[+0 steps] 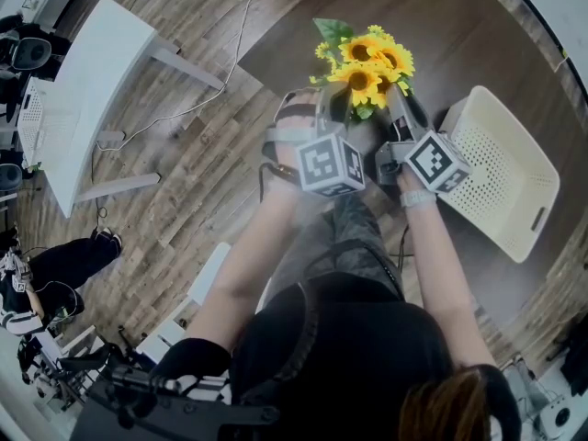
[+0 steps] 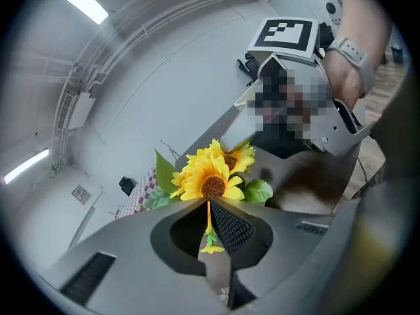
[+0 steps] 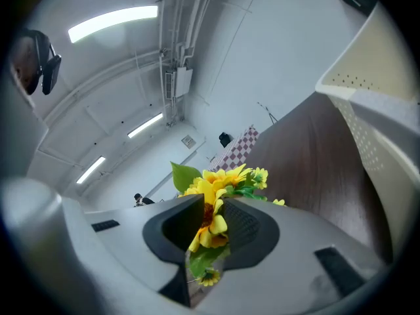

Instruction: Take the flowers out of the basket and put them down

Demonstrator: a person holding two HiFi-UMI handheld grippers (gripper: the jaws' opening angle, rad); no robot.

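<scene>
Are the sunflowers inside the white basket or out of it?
Out. The sunflowers are over the dark table, left of the basket and apart from it; the basket looks empty.

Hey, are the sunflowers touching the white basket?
Apart. In the head view, the sunflowers are left of the basket, with bare dark tabletop showing between them.

Light: bright, even, from long white ceiling strip lamps.
Glare: lamps burnt out white.
Distortion: fisheye bending, dark corners in every view.
Focus: yellow artificial sunflowers sharp; picture edges soft.
</scene>
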